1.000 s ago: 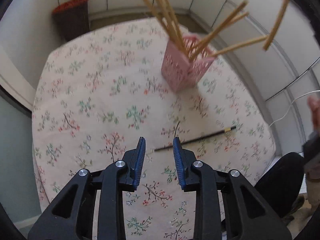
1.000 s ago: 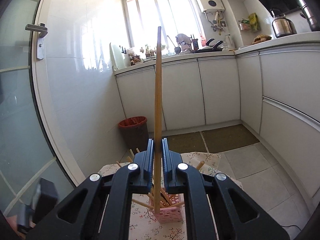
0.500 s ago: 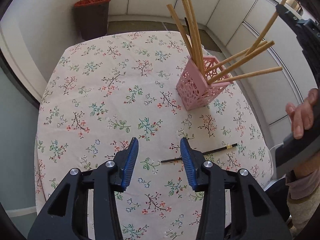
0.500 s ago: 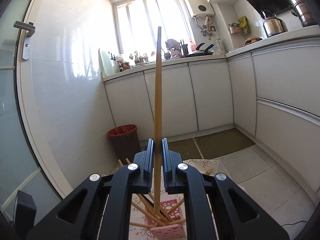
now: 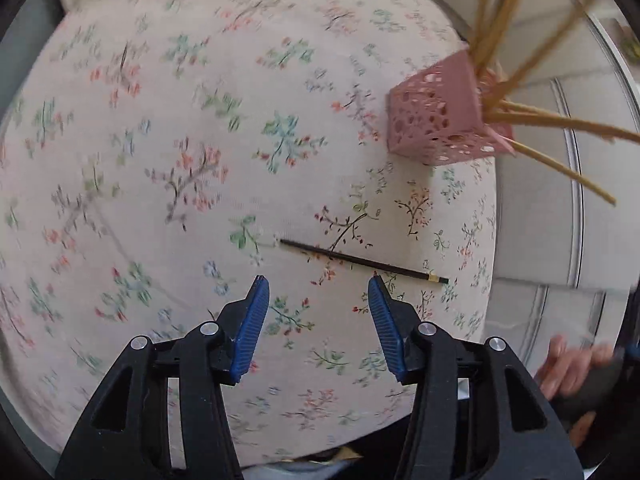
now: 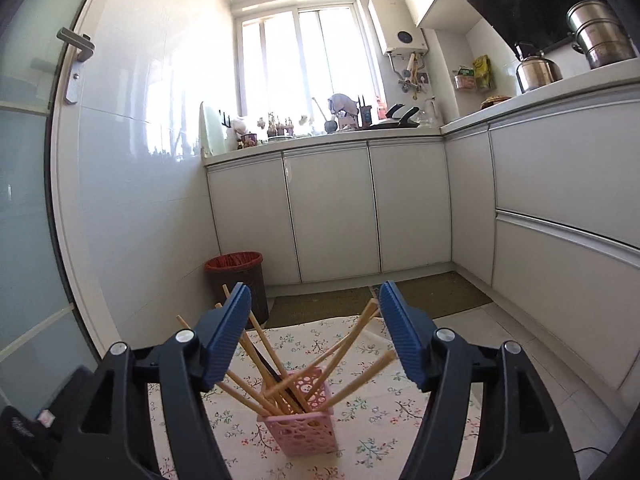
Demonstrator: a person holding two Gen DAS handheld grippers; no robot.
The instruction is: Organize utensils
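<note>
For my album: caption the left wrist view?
Open left gripper above a black chopstick on the floral tablecloth.

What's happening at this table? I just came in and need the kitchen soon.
A person is sorting chopsticks with two hand-held grippers. The right gripper has just been opening and is empty above the pink holder, which bristles with wooden chopsticks. The left gripper, jaws just opening too, hangs over a single black chopstick lying on the flowered tablecloth.

I see a floral tablecloth (image 5: 200, 140) covering the table. Past it, a dark bin (image 6: 240, 276) with a red liner stands on the floor by the white cabinets (image 6: 332, 208). A kettle (image 6: 536, 68) and a steel pot (image 6: 600, 36) sit on the right counter, beneath the bright window (image 6: 304, 60).
</note>
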